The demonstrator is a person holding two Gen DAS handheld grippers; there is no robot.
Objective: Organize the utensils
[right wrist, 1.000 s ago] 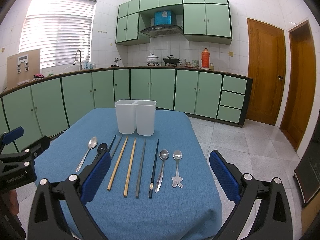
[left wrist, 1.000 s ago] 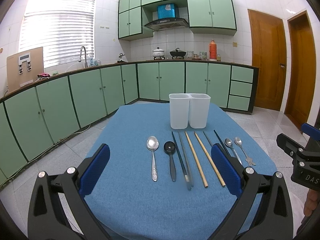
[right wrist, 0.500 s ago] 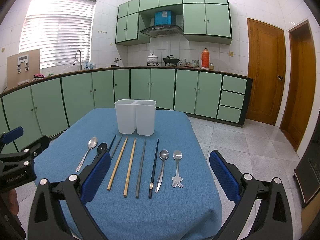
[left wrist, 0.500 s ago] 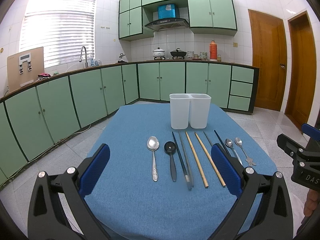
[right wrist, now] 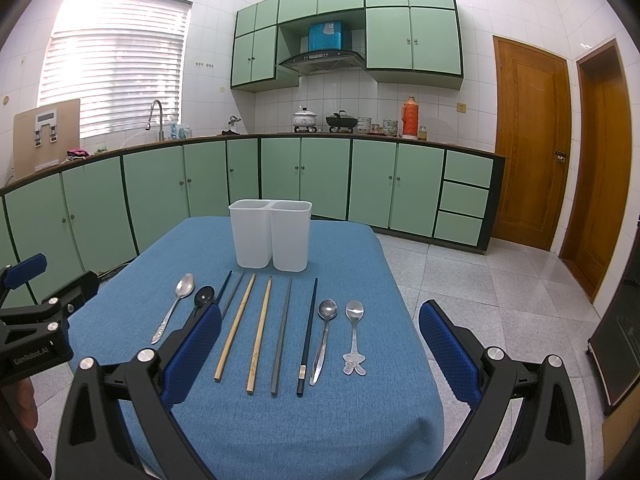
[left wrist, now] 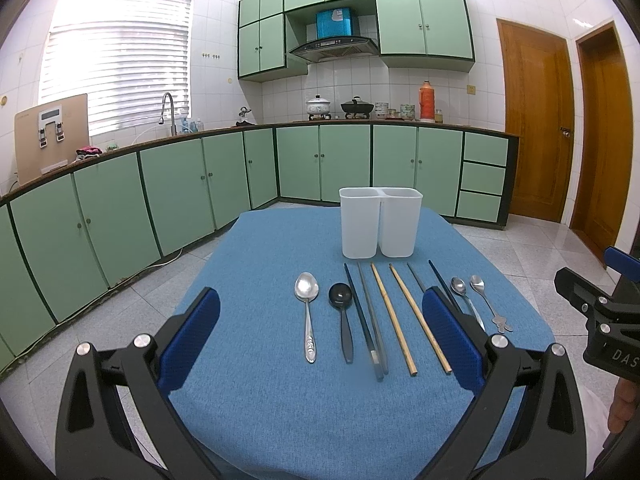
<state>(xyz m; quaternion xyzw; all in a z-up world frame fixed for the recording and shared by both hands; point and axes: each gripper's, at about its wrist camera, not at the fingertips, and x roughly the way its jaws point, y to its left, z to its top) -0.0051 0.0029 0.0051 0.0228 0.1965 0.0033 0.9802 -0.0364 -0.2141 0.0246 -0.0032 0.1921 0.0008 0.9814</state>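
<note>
Left wrist view: the left gripper hangs low over the near edge of the blue tablecloth, its blue pads spread wide with nothing between them. The utensils lie in a row ahead at 12 o'clock, every one with its long axis running from 6 to 12, handles toward the gripper. From the left come a steel spoon, a black spoon, a dark chopstick pair and two wooden chopsticks. Beyond them, at 12, stands the white two-compartment holder, empty as far as its rim shows.

In the right wrist view the right gripper is likewise wide open and empty. A grey chopstick and a dark chopstick lie straight ahead of it, with a plain spoon and a spoon with a figured handle end toward 1 o'clock.

So the steel and black spoons sit nearer the left gripper, the two small spoons nearer the right. Since the handles point along each gripper's line of sight, the pads already straddle them crosswise. I judge a forward, downward reach would serve, then a lift toward 12 to the holder.
</note>
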